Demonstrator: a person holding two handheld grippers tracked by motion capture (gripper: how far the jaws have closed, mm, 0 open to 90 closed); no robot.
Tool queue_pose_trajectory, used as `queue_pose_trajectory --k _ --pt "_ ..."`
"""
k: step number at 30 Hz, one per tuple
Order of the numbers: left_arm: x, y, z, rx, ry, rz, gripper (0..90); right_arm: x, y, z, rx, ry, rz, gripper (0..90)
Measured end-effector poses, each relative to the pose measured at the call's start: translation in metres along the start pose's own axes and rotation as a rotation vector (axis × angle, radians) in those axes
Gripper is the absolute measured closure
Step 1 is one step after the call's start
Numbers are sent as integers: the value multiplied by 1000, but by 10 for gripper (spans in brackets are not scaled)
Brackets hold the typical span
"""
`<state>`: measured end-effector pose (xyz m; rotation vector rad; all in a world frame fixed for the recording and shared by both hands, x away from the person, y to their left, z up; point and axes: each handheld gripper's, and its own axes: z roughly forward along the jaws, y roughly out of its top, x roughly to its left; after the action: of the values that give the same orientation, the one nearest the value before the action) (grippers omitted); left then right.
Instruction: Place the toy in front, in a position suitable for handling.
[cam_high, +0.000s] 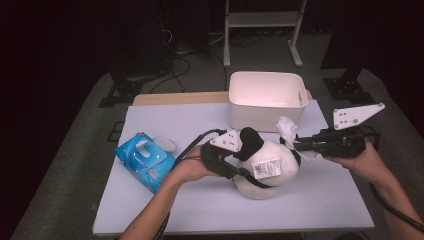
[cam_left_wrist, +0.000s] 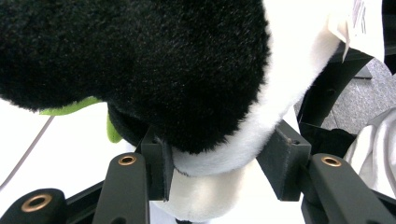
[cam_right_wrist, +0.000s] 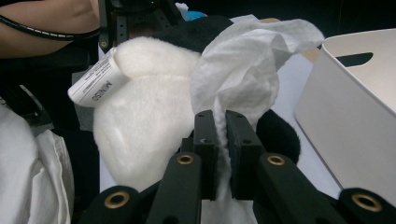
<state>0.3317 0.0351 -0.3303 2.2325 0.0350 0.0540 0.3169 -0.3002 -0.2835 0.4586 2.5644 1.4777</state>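
A black and white plush toy (cam_high: 272, 165) with a paper tag (cam_high: 265, 168) lies on the table's middle. My left gripper (cam_high: 243, 167) comes in from the left and is shut on the plush toy (cam_left_wrist: 163, 70); its pads (cam_left_wrist: 161, 168) press into the fur on both sides. From the right, my right gripper (cam_high: 298, 146) is shut on a crumpled white wipe (cam_high: 287, 129). In the right gripper view the wipe (cam_right_wrist: 243, 70) stands up from the closed right gripper (cam_right_wrist: 221, 140) and rests against the plush toy (cam_right_wrist: 149, 107).
A white plastic bin (cam_high: 267, 97) stands at the back of the table, just behind the toy, and its wall (cam_right_wrist: 355, 107) is close on the right. A blue pack of wipes (cam_high: 145, 160) lies at the left.
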Motion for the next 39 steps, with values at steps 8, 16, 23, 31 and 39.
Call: queue_pose_trajectory --k 8,16,23,31,39 --pt "2 11 5 17 17 8 506 5 8 14 -23 56 -21 831" --pt "2 15 9 21 22 13 508 9 25 26 -34 91 -47 831" --pt "2 8 5 2 22 1 507 12 20 18 5 86 -43 832" --pt "2 14 2 17 34 12 513 14 23 13 39 68 -67 832" --pt "2 16 -4 32 58 21 513 17 33 18 51 66 -95 832"
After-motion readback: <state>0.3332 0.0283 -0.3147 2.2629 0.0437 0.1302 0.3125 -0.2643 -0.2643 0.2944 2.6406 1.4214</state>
